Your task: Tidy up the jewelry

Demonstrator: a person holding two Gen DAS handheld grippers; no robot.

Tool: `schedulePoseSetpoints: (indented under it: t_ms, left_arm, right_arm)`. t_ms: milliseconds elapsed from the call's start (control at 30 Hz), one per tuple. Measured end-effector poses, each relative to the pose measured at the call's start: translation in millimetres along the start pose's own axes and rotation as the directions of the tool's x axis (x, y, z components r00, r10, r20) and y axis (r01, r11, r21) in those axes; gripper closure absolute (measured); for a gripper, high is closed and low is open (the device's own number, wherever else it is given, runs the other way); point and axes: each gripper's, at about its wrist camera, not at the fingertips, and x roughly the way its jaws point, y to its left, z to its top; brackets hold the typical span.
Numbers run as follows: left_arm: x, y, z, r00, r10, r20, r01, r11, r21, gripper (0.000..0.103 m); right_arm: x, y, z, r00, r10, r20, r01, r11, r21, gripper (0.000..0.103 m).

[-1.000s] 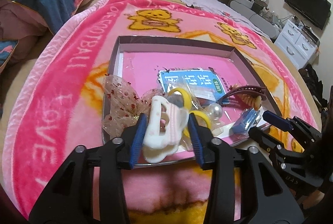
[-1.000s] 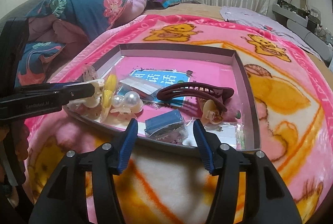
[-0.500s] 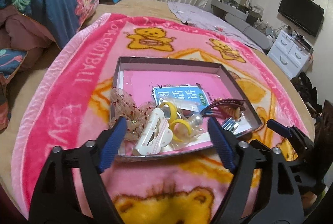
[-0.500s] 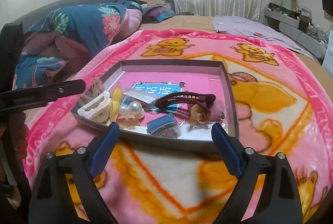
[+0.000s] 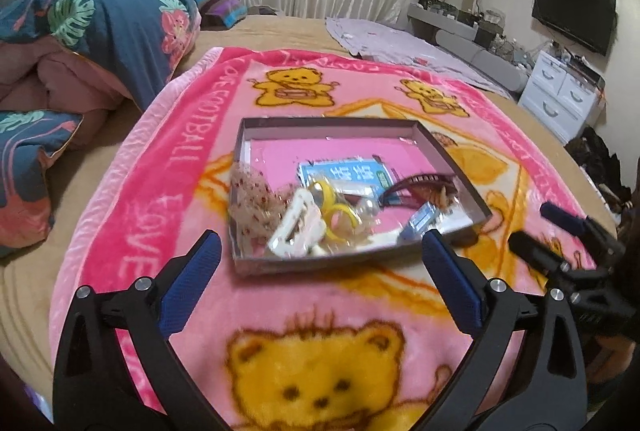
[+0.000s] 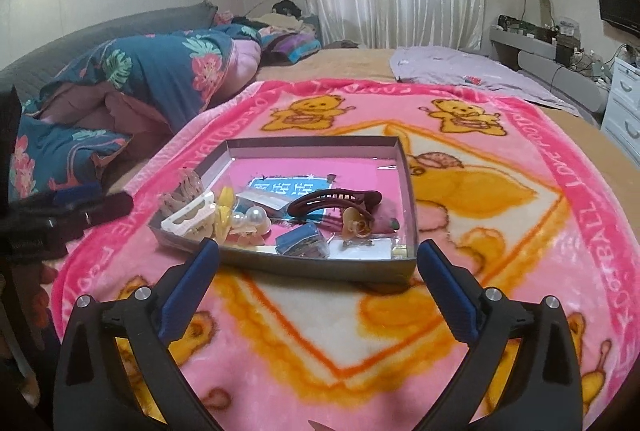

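Note:
A shallow grey tray [image 5: 332, 123] [image 6: 312, 143] lies on the pink bear blanket. It holds a white claw clip [image 5: 296, 231] [image 6: 188, 217], yellow rings [image 5: 340, 219], pearls [image 6: 252, 219], a dark red hair clip [image 6: 336, 201] [image 5: 416, 183], a small blue box [image 6: 300, 241], a mesh bow [image 5: 252, 203] and a blue card [image 5: 344, 171]. My left gripper [image 5: 320, 237] [image 6: 108, 205] hangs short of the tray's near left corner, its jaws opening with nothing between them. My right gripper [image 6: 318, 245] [image 5: 534, 225] hovers before the near wall, jaws also opening and bare.
The pink blanket [image 6: 400, 331] covers a wide bed. A folded floral quilt [image 5: 100, 31] lies to the left, a lilac cloth [image 6: 460, 71] at the back. White drawers [image 5: 568, 99] and a wall television [image 5: 572, 11] stand beyond the bed's right edge.
Both grippers drew back and up from the tray while their jaws spread wide. The left one let go of the white claw clip, which now lies in the tray.

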Motion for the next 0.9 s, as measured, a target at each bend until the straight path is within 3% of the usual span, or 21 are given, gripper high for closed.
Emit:
schedulePoseSetpoints:
  t_ms: [400, 900]
  left_arm:
    - [-13, -5, -43, 1.0, 0.005, -0.023, -0.005, 1.0, -0.003, 0.009]
    - [-18, -5, -61, 0.999, 0.009, -0.032, -0.009, 1.0, -0.004, 0.009]
  right_arm:
    - [-29, -3, -27, 1.0, -0.024, 0.004, 0.024, 0.999, 0.038, 0.004]
    - [-37, 1, -47, 0.999, -0.036, 0.001, 0.036, 0.999, 0.036, 0.004]
